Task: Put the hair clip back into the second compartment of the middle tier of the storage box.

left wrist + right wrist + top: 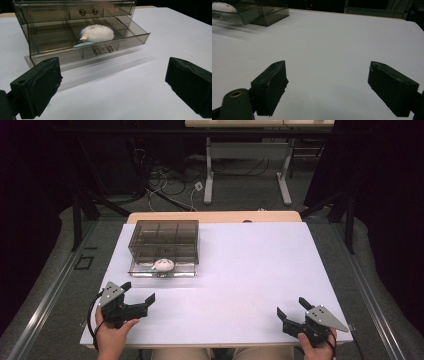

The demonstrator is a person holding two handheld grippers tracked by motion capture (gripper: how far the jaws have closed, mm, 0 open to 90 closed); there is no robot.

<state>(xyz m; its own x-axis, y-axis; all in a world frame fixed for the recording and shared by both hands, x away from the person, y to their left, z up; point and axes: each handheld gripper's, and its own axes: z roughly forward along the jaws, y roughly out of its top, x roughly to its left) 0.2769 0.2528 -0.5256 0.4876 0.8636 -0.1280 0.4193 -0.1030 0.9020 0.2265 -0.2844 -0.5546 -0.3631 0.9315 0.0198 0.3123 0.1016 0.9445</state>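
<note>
From the high view, a white table (240,280) carries a smoky clear drawer box (165,240) at its far left, the bottom drawer (162,269) pulled out with a white fluffy toy (163,264) lying in it. The left gripper (138,291) sits near the front left corner, held by a hand (112,332), jaws spread and empty; the right gripper (292,306) is near the front right corner, well apart, jaws also spread. In the left gripper view, the two black jaws stand wide apart over bare table, and the toy (97,33) rests in the middle compartment of the open drawer (90,47), behind its handle (103,50). In the right gripper view, the jaws gape over the bare table (332,45), with the box (254,11) at the far left.
</note>
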